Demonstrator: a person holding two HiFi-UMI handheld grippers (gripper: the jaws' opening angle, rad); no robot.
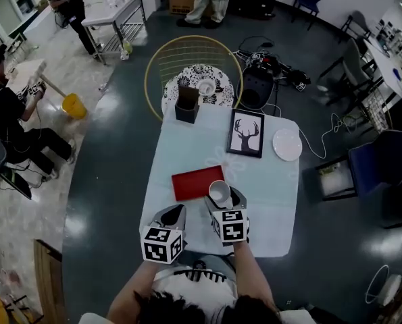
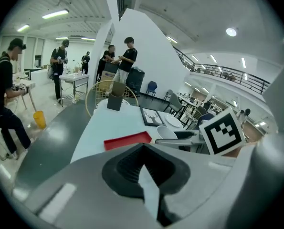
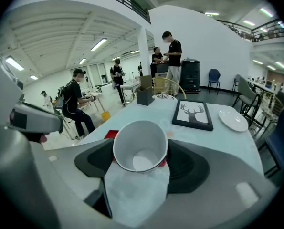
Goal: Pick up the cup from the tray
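Cup (image 1: 219,194), white, gripped between jaws of right gripper (image 3: 141,162), lower centre of head view at right edge of red tray (image 1: 190,183); left gripper (image 2: 144,168) closed, empty; grasp judged done, lift-away pending.

Cup: the outer wall and foot of the cup (image 3: 141,149), right of the red tray (image 3: 111,134), were hidden within the right claw (image 3: 141,157).
Tray: in the right gripper view only one corner showed; that claw covered the rest.
Holder: what the dark holder (image 1: 187,104) beyond the tray held was too small to tell.
Tabletop: the edge of the tabletop (image 1: 268,201) on the tray's near side was hidden under the right claw and the left claw (image 1: 174,214).
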